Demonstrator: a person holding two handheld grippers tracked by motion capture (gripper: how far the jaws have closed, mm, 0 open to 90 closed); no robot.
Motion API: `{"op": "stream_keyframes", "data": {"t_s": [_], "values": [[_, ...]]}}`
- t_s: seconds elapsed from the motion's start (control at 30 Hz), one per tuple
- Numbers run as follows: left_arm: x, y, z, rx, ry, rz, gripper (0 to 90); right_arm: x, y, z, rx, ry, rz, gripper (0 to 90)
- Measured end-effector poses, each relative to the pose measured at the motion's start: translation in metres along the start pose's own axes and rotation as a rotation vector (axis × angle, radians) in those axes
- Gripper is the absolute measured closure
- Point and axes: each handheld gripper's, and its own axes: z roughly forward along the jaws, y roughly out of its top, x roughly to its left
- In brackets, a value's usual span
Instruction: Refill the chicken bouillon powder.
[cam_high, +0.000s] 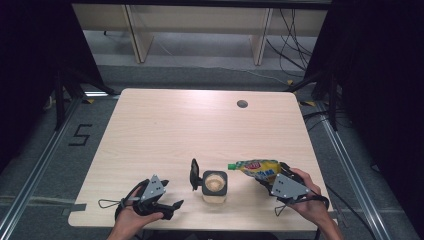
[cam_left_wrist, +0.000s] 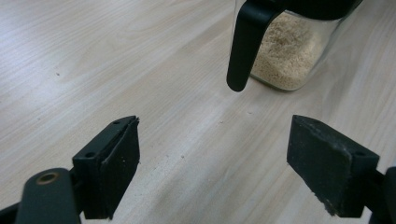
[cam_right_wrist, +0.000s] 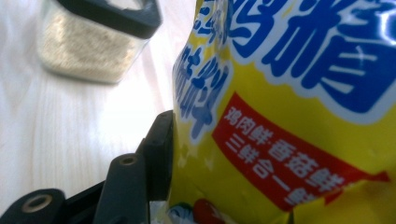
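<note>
Even overhead light, dark surroundings; the yellow pouch (cam_right_wrist: 289, 116) looms blurred, glossy.

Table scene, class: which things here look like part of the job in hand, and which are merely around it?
Likely part of the job:
- yellow pouch, gripped by the right gripper
- clear jar of pale granules, lid flipped open
- left gripper, open, empty, near the jar

Merely around:
- table with its cable hole
- floor marking "5"
- cables on the floor

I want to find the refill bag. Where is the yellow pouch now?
In the high view, the yellow pouch is at the table's near right, held in the right hand-held gripper, its green cap pointing toward the open jar.
</note>
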Motion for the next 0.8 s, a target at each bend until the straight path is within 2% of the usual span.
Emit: {"op": "stream_keyframes", "data": {"t_s": [0.03, 0.07, 0.1, 0.13, 0.17, 0.2, 0.23, 0.27, 0.37, 0.4, 0.43, 0.47, 0.6, 0.63, 0.67, 0.77, 0.8], "values": [[0.0, 0.0, 0.0, 0.0, 0.0, 0.0, 16.8, 0.0, 0.0, 0.0, 0.0, 0.0, 0.0, 51.5], [-0.001, 0.0, 0.0, -0.01, 0.006, -0.005, 16.8, -0.005, -0.004, 0.002, -0.025, -0.012, 0.034, 51.6], [-0.001, 0.0, 0.0, -0.01, 0.006, -0.005, 16.8, -0.005, -0.004, 0.002, -0.025, -0.012, 0.034, 51.6], [0.0, 0.0, 0.0, -0.005, 0.006, -0.001, 16.8, -0.008, -0.009, 0.004, -0.038, -0.019, 0.077, 51.7], [0.0, 0.0, 0.0, -0.005, 0.006, -0.001, 16.8, -0.008, -0.009, 0.004, -0.038, -0.019, 0.077, 51.7], [-0.001, 0.0, 0.001, -0.013, 0.006, -0.003, 16.8, -0.012, -0.014, 0.005, -0.042, -0.035, 0.1, 52.0], [-0.001, 0.0, 0.001, -0.013, 0.006, -0.003, 16.8, -0.012, -0.014, 0.005, -0.042, -0.035, 0.1, 52.0], [-0.001, -0.001, 0.001, -0.011, 0.003, -0.001, 16.8, -0.012, -0.015, 0.005, -0.043, -0.047, 0.121, 52.1], [-0.002, 0.0, 0.003, -0.024, 0.0, -0.02, 16.8, -0.013, -0.023, 0.007, -0.014, -0.044, 0.138, 52.2], [-0.001, -0.001, 0.002, -0.012, 0.003, -0.004, 16.8, -0.016, -0.03, 0.008, -0.028, -0.037, 0.17, 52.2], [-0.001, -0.001, 0.002, -0.012, 0.003, -0.004, 16.8, -0.016, -0.03, 0.008, -0.028, -0.037, 0.17, 52.2], [-0.001, -0.001, 0.001, -0.01, 0.008, 0.003, 16.8, -0.019, -0.034, 0.006, -0.033, -0.039, 0.226, 52.1], [0.0, 0.0, 0.0, -0.001, 0.004, -0.004, 16.8, -0.02, -0.04, 0.004, -0.045, -0.033, 0.258, 51.9], [0.0, -0.001, 0.0, -0.003, 0.011, 0.001, 16.8, -0.021, -0.041, 0.003, -0.048, -0.039, 0.275, 51.8], [0.0, -0.001, 0.0, -0.003, 0.005, -0.002, 16.8, -0.022, -0.046, 0.001, -0.055, -0.045, 0.317, 51.3], [0.0, 0.0, 0.0, -0.002, 0.001, -0.005, 16.8, -0.022, -0.048, -0.001, -0.056, -0.046, 0.312, 50.9], [0.0, -0.001, 0.001, -0.009, 0.004, 0.015, 16.8, -0.021, -0.048, -0.002, -0.054, -0.044, 0.312, 50.6]]}}
